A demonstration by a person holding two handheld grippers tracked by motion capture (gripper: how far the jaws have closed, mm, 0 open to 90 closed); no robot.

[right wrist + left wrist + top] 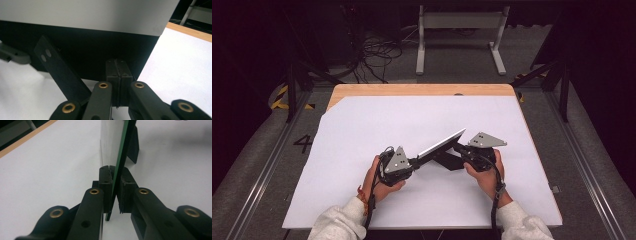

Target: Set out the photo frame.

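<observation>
Left of centre in the high view, the left gripper (pixel 412 163) is clamping the green-edged end of a thin flat silver-faced panel (pixel 441 144) standing tilted on the white table sheet (pixel 362 130). To its right, the right gripper (pixel 458 148) is sitting closed, empty, behind the panel's black prop stand (pixel 449 161). Next probably comes steadying or folding that stand.

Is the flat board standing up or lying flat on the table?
Standing up, tilted. The board rests on its edge with a black prop behind, and the left hand-held gripper pinches its edge.
</observation>
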